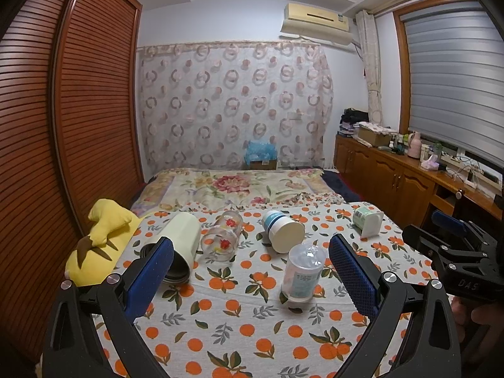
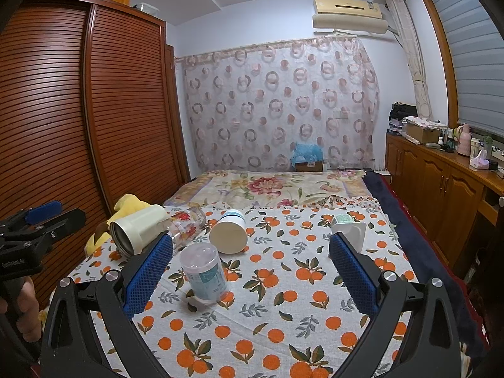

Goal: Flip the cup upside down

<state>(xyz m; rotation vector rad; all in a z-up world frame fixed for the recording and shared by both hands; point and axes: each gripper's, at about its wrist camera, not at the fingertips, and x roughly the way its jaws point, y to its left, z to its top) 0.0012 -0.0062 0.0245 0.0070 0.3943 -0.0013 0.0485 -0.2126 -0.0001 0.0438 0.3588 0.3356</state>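
Several cups sit on an orange-print cloth [image 1: 239, 330]. A clear plastic cup [image 1: 303, 272] stands bottom-up near the middle; it also shows in the right wrist view [image 2: 205, 272]. A cream tumbler [image 1: 178, 245] [image 2: 137, 229], a clear flowered glass [image 1: 222, 233] [image 2: 186, 224], a white paper cup with a blue band [image 1: 282, 230] [image 2: 229, 231] and a small white cup with a green label [image 1: 367, 220] [image 2: 348, 228] lie on their sides behind it. My left gripper [image 1: 250, 250] is open and empty above the cloth. My right gripper [image 2: 250, 249] is open and empty too.
A yellow plush toy [image 1: 97, 245] lies at the cloth's left edge beside a brown slatted wardrobe [image 1: 63, 126]. A floral bed cover [image 1: 239, 186] stretches behind. A wooden sideboard [image 1: 409, 176] with clutter runs along the right wall.
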